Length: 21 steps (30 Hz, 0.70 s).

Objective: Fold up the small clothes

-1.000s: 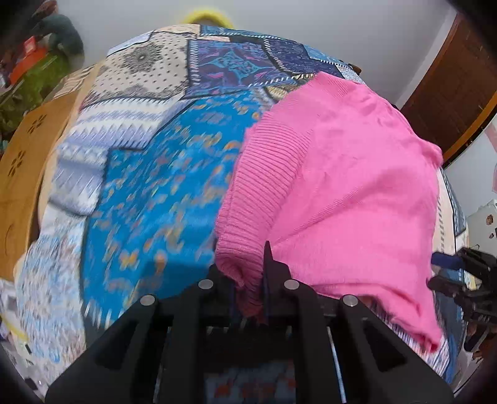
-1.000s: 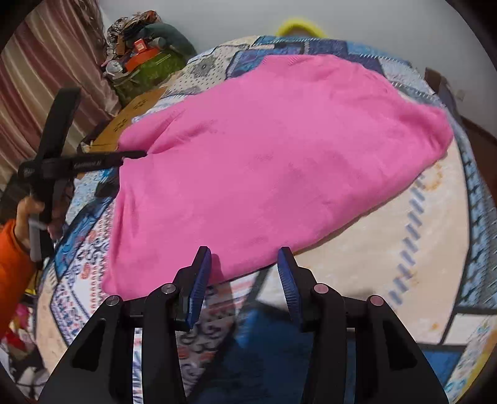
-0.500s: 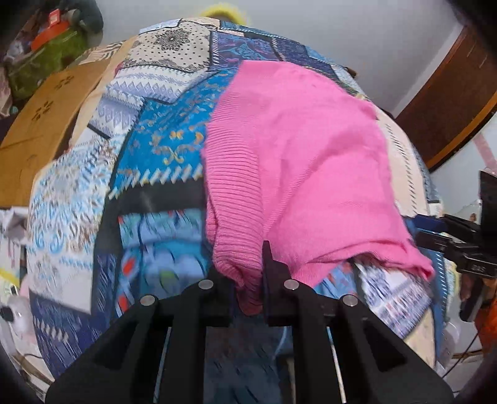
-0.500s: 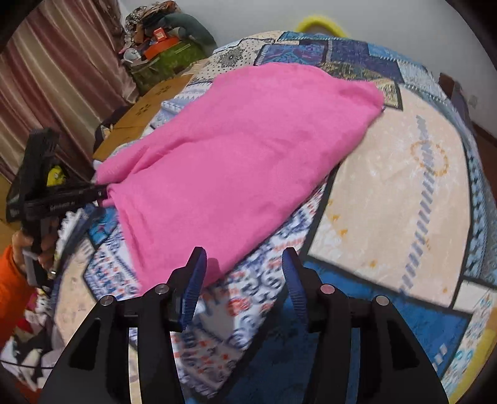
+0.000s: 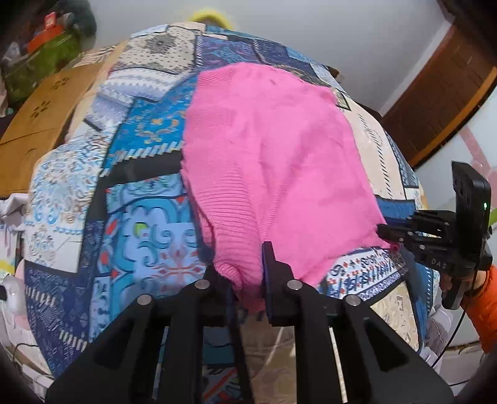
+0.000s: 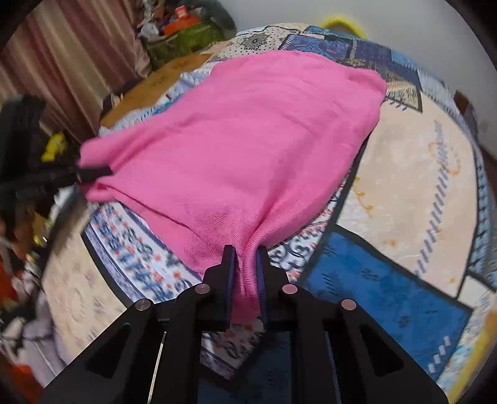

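Note:
A pink knit garment [image 5: 273,161] lies spread on a patchwork bedspread [image 5: 146,223]. My left gripper [image 5: 245,270] is shut on its ribbed near-left corner. My right gripper [image 6: 245,267] is shut on its near-right corner, the cloth bunched between the fingers. The garment also fills the middle of the right wrist view [image 6: 248,140]. The right gripper shows at the right of the left wrist view [image 5: 385,231], at the pink corner. The left gripper shows at the left of the right wrist view [image 6: 93,171], on the other corner. The near edge is stretched between both grippers.
A brown cardboard box [image 5: 34,124] stands left of the bed. Clutter and a green bag [image 6: 186,34] sit at the far left. Striped curtains [image 6: 71,62] hang behind them. A wooden door [image 5: 441,102] is at the right. A yellow object [image 6: 341,20] sits beyond the bed.
My right gripper was open beside the garment's edge and has now shut on the near-right corner. My left gripper kept its hold and drew the garment nearer the bed's front edge.

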Motion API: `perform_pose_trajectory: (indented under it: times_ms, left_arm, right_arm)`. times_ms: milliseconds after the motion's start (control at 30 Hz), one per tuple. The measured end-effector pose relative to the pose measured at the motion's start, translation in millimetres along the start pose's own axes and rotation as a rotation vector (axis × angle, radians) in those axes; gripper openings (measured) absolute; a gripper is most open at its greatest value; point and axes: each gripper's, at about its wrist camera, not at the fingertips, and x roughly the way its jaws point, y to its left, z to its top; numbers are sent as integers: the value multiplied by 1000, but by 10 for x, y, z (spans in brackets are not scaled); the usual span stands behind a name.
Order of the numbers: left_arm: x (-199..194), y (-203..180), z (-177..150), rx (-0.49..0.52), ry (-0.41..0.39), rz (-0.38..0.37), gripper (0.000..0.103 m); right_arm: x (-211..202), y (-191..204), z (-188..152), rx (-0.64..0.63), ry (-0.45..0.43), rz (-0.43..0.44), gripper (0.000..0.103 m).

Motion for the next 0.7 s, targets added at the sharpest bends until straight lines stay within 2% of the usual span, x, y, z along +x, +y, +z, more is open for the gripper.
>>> perform_pose_trajectory:
  times_ms: [100, 267, 400, 533, 567, 600, 700]
  left_arm:
    - [-79, 56, -21, -10, -7, 2, 19]
    - [-216, 115, -66, 18, -38, 106, 19]
    - [-299, 195, -103, 24, -41, 139, 19]
    - [-412, 120, -146, 75, -65, 151, 23]
    - [-440, 88, -163, 90, -76, 158, 29]
    - [-475, 34, -186, 109, -90, 170, 35]
    - [-537, -118, -230, 158, -122, 181, 41]
  right_arm:
    - [-1, -46, -30, -14, 6, -28, 11]
    - [-63, -218, -83, 25, 10, -70, 11]
    - [-197, -298, -151, 56, 6, -93, 12]
    - [-460, -287, -188, 90, -57, -80, 12]
    - [-549, -262, -192, 86, -74, -70, 12]
    - [-603, -238, -197, 82, -86, -66, 14]
    - [-808, -112, -191, 51, -115, -57, 33]
